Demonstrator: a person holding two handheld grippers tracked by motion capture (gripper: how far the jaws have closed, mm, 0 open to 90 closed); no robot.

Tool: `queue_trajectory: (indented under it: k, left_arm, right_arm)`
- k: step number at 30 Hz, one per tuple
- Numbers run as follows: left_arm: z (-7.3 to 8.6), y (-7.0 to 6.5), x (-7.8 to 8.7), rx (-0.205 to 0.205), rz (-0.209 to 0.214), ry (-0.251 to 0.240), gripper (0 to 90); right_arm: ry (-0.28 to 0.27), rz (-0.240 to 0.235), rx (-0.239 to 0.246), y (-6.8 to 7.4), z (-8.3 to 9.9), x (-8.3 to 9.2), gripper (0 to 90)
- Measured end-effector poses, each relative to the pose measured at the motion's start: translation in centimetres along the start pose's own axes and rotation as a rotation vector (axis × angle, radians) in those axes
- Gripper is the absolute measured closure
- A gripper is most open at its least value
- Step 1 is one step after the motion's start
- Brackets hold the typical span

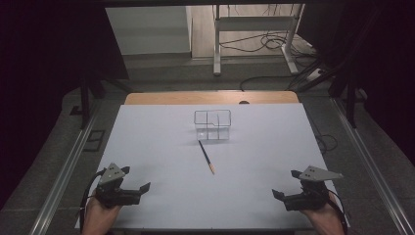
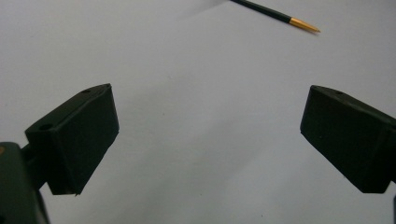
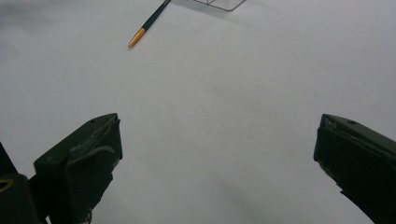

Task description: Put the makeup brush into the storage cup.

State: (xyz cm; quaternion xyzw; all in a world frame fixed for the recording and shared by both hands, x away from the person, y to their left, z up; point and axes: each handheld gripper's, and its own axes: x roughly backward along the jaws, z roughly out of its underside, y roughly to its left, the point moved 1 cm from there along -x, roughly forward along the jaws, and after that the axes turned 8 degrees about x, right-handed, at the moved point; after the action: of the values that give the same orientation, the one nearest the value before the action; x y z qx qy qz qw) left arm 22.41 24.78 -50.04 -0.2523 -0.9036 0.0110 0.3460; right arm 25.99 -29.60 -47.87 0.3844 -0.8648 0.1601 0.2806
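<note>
My white worktop [image 1: 161,147] carries a clear divided box [image 1: 212,124] at far centre, its compartments empty. A dark pencil [image 1: 206,156] lies just near of it, gold tip towards me. My left gripper [image 1: 138,188] and right gripper [image 1: 284,195] rest at the near corners, fingers [image 2: 79,140] spread wide, holding nothing. The high view alone takes in the whole box.

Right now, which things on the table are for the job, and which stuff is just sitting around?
For the job:
- pen, lying on the white table
- clear divided holder, just beyond the pen
- left gripper and right gripper, both open, holding nothing

Just around:
- metal stand on the floor behind the table
- cables by it
</note>
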Motion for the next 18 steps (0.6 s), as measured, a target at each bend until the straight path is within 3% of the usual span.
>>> queue_trajectory:
  k: [7,18]
  left_arm:
    - [-0.06,0.01,0.01,0.008,0.027,-0.019,5.1]
    - [-0.08,-0.2,-0.36,-0.005,0.006,0.037,5.4]
  right_arm:
    - [-0.036,-0.019,0.011,0.19,-0.08,-0.09,0.7]
    - [-0.035,-0.024,0.027,0.36,-0.15,-0.27,2.0]
